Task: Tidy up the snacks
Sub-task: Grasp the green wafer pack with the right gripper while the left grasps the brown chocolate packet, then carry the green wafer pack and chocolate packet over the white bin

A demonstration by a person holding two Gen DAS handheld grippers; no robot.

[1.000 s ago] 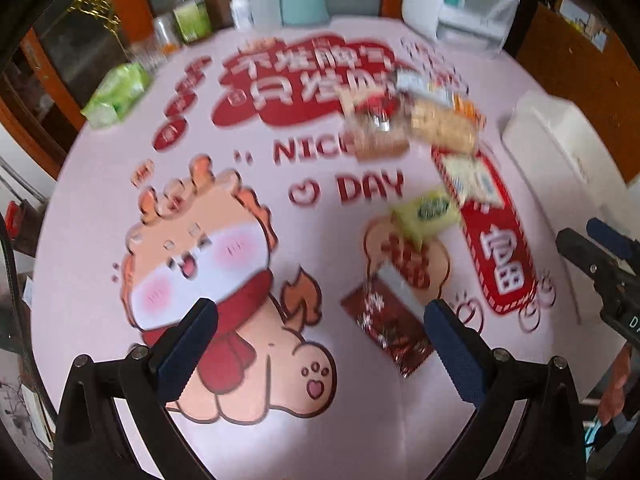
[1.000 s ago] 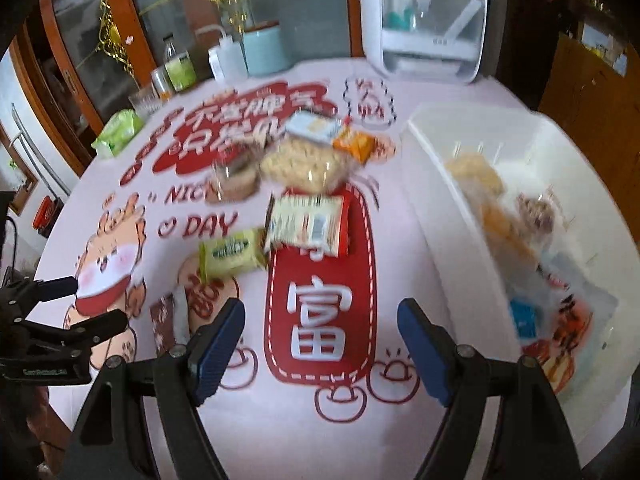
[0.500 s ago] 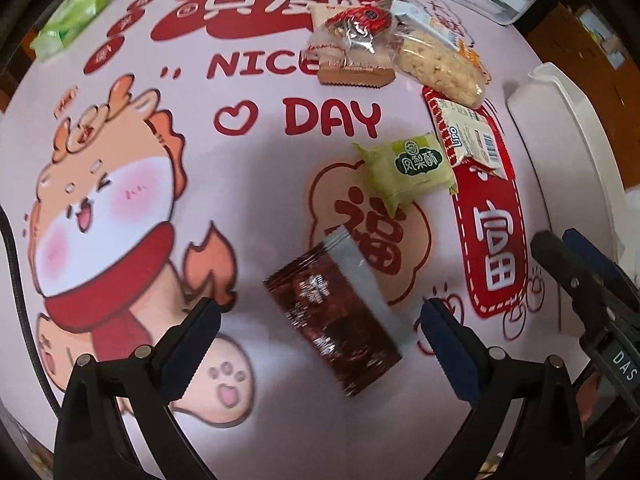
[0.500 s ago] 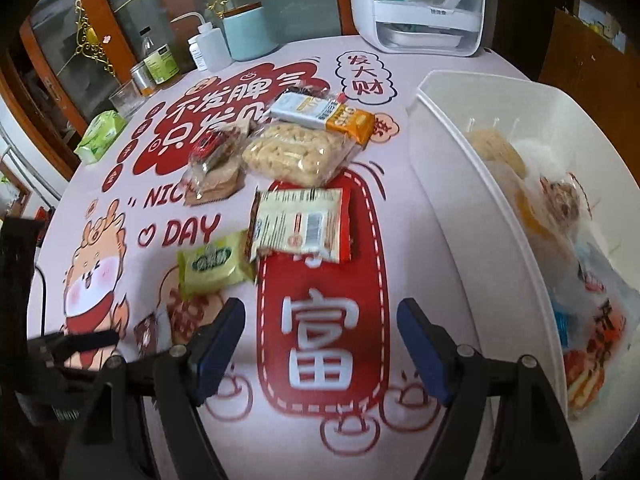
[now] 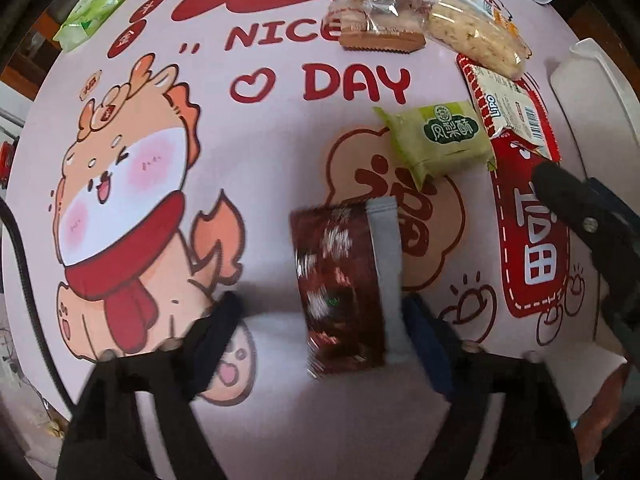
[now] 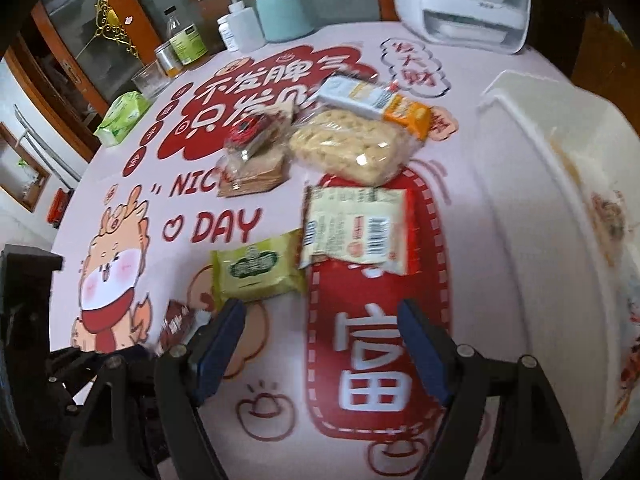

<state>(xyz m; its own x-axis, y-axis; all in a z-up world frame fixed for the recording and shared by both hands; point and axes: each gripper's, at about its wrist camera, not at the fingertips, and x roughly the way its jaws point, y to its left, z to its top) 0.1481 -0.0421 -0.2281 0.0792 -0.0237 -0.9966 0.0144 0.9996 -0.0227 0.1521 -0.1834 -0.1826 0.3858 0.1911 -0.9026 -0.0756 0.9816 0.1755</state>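
A dark red snack packet (image 5: pixel 336 280) lies flat on the printed tablecloth, straight below my left gripper (image 5: pixel 322 302). Its jaws are closing with the packet between them. The right pad (image 5: pixel 424 336) is at the packet's silver edge, while the left pad (image 5: pixel 220 332) is still apart. My right gripper (image 6: pixel 320 308) hangs open and empty over the red banner print, just in front of a green packet (image 6: pixel 256 268) and a cream biscuit packet (image 6: pixel 356 228). The dark red packet (image 6: pixel 176 320) shows at its lower left.
Farther back lie a rice crisp bag (image 6: pixel 352 148), a clear-wrapped brown cake (image 6: pixel 252 160) and an orange-white bar (image 6: pixel 380 102). A white bin (image 6: pixel 560 200) holding snacks stands at the right. A green tissue pack (image 6: pixel 120 118), bottles, a teal canister (image 6: pixel 284 12) and a white appliance (image 6: pixel 472 0) line the far edge.
My left gripper has come down over the dark red packet and its jaws have narrowed around it. My right gripper has sunk lower and edged toward the snacks, staying open.
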